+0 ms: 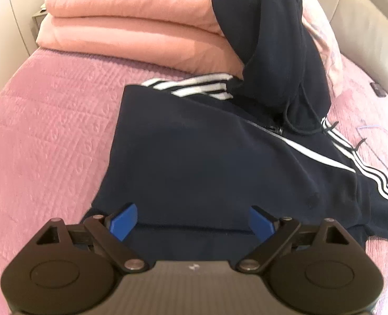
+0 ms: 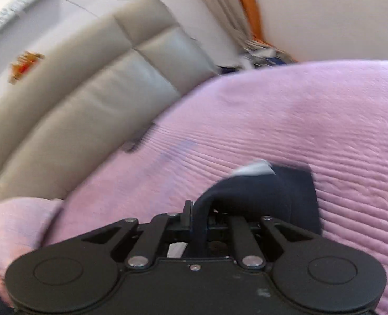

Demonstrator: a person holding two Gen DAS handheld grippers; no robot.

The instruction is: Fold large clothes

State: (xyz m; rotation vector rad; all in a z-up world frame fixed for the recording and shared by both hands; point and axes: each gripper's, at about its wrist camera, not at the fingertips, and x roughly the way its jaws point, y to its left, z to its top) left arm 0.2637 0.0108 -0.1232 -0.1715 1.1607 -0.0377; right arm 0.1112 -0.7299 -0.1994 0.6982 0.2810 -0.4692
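Observation:
A navy hooded jacket [image 1: 194, 152] with white stripes lies partly folded on the pink bedspread [image 1: 49, 120]. Its hood [image 1: 278, 42] leans up against the stacked blankets. My left gripper [image 1: 194, 221] is open, its blue pads [image 1: 123, 220] apart just above the jacket's near hem. My right gripper [image 2: 200, 220] is shut on a navy sleeve end [image 2: 267, 197] with a white stripe, held above the bedspread [image 2: 299, 131]. The right view is blurred by motion.
Folded peach blankets [image 1: 136, 26] are stacked at the head of the bed. A beige padded headboard [image 2: 89, 99] curves around the bed. A small dark object [image 1: 377, 89] lies at the bed's right edge. A pink pillow [image 1: 325, 47] sits behind the hood.

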